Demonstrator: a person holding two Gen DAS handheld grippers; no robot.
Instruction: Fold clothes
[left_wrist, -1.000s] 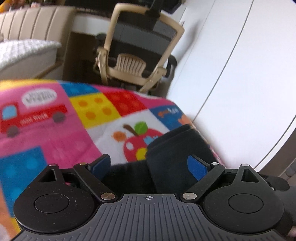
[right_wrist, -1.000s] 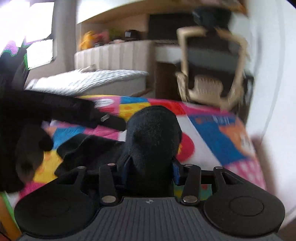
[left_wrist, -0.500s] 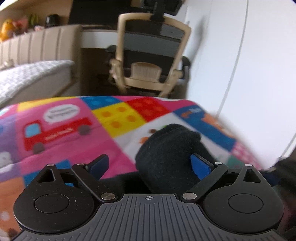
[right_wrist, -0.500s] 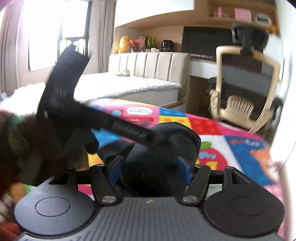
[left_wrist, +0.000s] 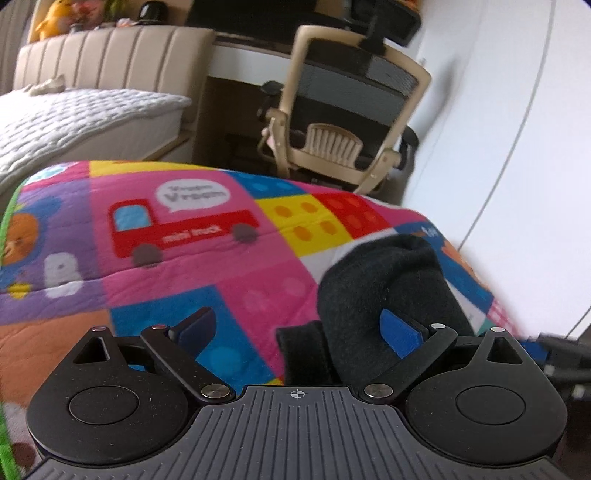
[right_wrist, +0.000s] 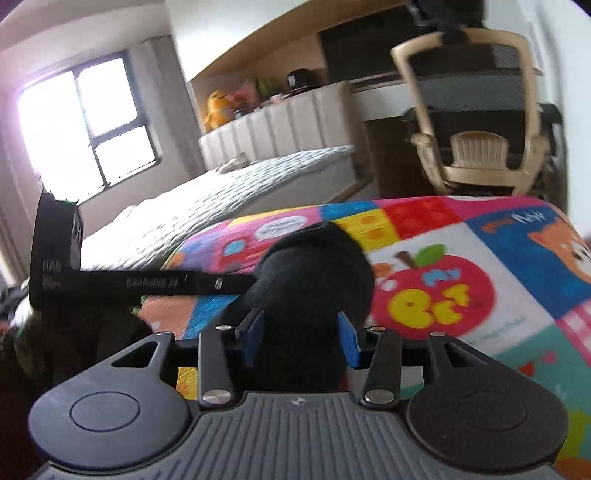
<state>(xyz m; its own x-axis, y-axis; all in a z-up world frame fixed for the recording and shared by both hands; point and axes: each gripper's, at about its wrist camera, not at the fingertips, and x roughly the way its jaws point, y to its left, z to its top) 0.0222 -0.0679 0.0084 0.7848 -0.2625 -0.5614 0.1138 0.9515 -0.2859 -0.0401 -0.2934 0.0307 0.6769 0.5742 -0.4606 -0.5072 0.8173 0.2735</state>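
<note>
A dark fleece garment (left_wrist: 384, 284) is bunched up over the colourful play mat (left_wrist: 184, 266). My left gripper (left_wrist: 297, 326) is open, and the bundle sits against its right finger with nothing pinched. In the right wrist view my right gripper (right_wrist: 301, 334) is shut on the same dark garment (right_wrist: 314, 269), which rises in a rounded hump between the blue pads. The left gripper's black body (right_wrist: 122, 282) reaches in from the left and touches the hump.
A beige office chair (left_wrist: 343, 110) stands at a desk beyond the mat's far edge. A bed with a white quilt (left_wrist: 74, 118) lies to the left. A white wardrobe wall (left_wrist: 517, 147) runs along the right.
The left gripper has swung left, so the dark bundle now sits at its right finger instead of between the fingers. The right gripper has kept its hold and turned right.
</note>
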